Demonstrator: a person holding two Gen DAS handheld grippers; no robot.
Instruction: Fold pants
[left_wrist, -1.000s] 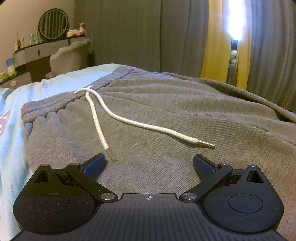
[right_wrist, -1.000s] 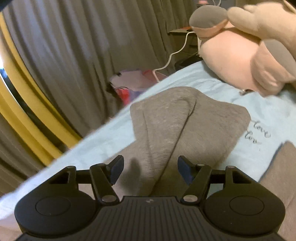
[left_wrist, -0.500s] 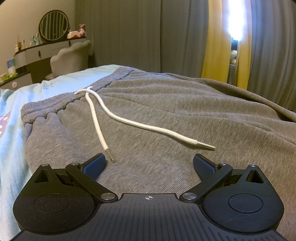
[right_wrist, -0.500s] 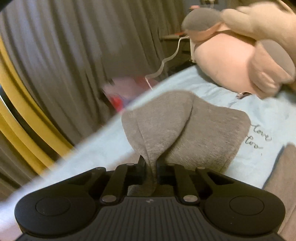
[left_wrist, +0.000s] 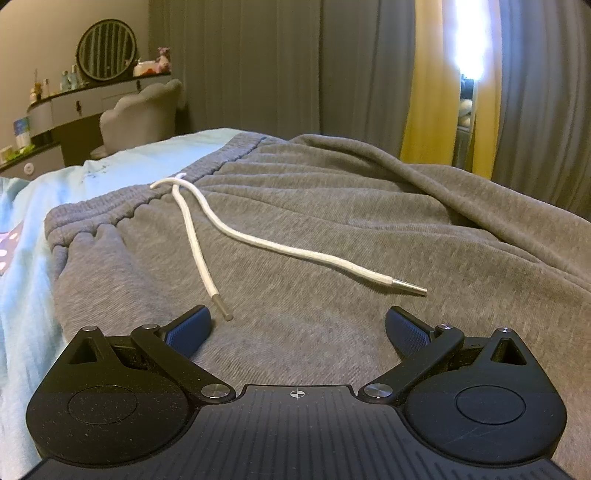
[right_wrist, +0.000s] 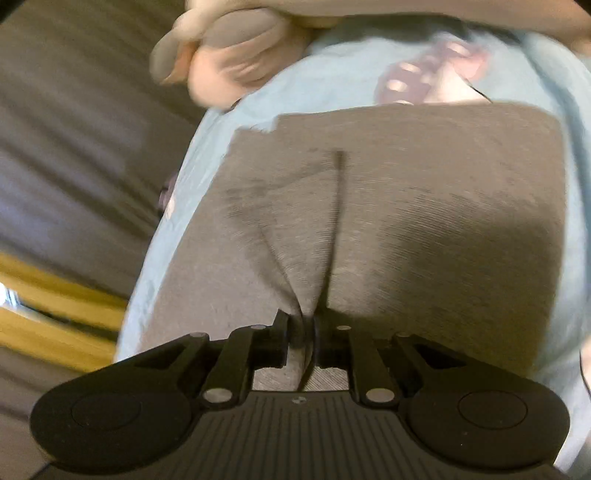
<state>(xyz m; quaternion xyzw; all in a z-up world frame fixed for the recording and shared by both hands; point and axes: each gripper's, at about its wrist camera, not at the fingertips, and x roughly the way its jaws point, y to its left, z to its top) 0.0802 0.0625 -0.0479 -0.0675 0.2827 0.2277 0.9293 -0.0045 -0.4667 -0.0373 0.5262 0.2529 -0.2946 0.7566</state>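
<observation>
Presently, right gripper (right_wrist: 303, 328): a fold of the grey knit pants (right_wrist: 406, 221) is pinched, jaws easing apart.
Left gripper (left_wrist: 297, 326): spread wide, nothing held, lower frame.

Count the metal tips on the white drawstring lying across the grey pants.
2. One metal tip lies just ahead of the left gripper's left finger; the other metal tip lies further right on the pants. Neither looks hidden.

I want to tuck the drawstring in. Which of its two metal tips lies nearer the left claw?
The tip of the shorter, straighter strand, beside the left claw, by its left pad; the other tip lies farther right.
</observation>
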